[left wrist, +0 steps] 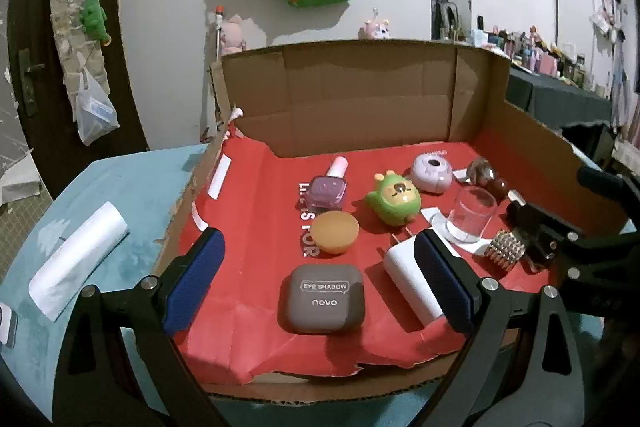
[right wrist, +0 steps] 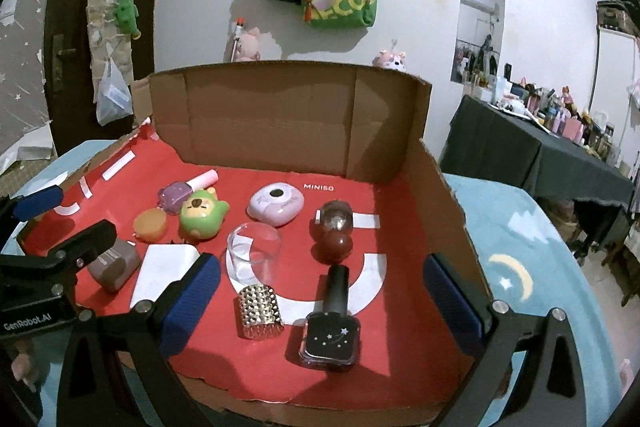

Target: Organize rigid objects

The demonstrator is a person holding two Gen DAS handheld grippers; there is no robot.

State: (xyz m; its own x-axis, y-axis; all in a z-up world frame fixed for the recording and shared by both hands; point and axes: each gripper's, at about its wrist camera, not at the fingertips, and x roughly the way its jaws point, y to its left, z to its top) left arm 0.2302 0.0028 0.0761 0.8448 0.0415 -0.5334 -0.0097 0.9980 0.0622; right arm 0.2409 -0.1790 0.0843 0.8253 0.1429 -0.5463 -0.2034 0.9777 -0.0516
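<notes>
red paper lines the floor of an open cardboard box that sits on a light blue tabletop. the left hand-held gripper hovers at the box's near edge with its blue-padded jaws spread wide and nothing between them; a grey eye shadow case lies flat just ahead of the gap, and a white charger plug lies beside the right pad, its prongs and long axis pointing away towards the back wall. the right hand-held gripper is likewise wide open and empty, with a black nail polish bottle lying on its side between the pads, cap pointing towards the back wall. a studded gold cylinder stands just left of it. further in are an upright clear glass, a dark red round bottle, a lilac pebble-shaped case, a green animal figure, an orange round pot and a purple nail polish bottle lying with its pink cap aimed back and to the right.
</notes>
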